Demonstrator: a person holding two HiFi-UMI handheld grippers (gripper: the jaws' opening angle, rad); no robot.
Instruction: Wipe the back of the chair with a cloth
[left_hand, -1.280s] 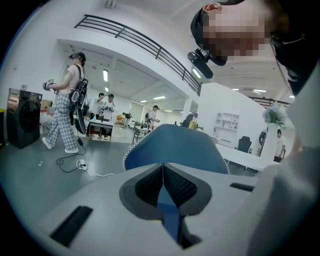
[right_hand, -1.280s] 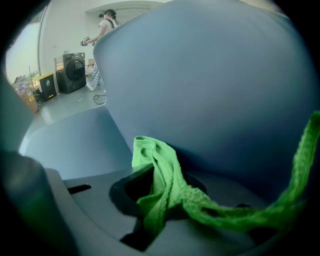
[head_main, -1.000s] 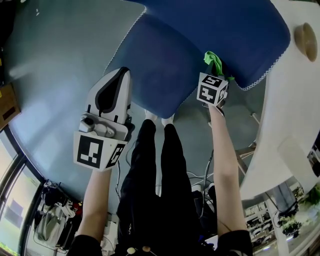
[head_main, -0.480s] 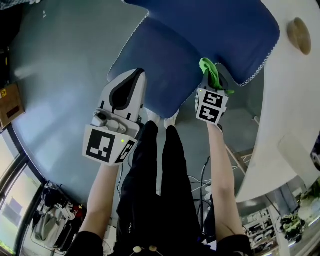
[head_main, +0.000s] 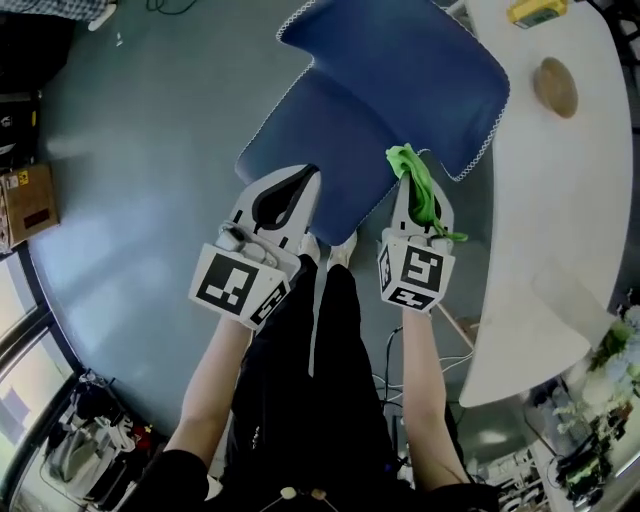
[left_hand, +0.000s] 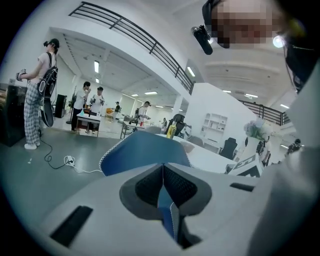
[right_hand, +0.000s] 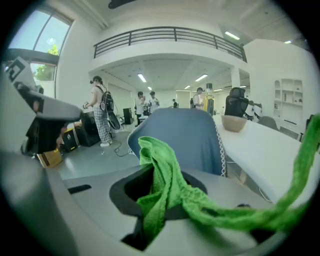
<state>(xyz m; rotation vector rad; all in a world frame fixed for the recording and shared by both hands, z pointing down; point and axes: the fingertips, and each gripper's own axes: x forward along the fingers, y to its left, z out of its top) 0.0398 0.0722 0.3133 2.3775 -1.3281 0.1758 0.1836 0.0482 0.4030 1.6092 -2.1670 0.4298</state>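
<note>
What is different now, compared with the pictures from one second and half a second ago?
The left tool moved rightward, closer to the right tool, and both drew back from the blue chair toward the person. The head camera shifted too, so more of the white table shows. Unchanged: the right tool is still shut on the green cloth and the left tool is still shut; nothing was let go.

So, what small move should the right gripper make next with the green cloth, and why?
Probably ease the right gripper forward until the green cloth presses on the chair back. Its jaws are shut on the cloth, and the blue back stands just ahead, apparently not yet touched by the cloth, so wiping cannot begin.
</note>
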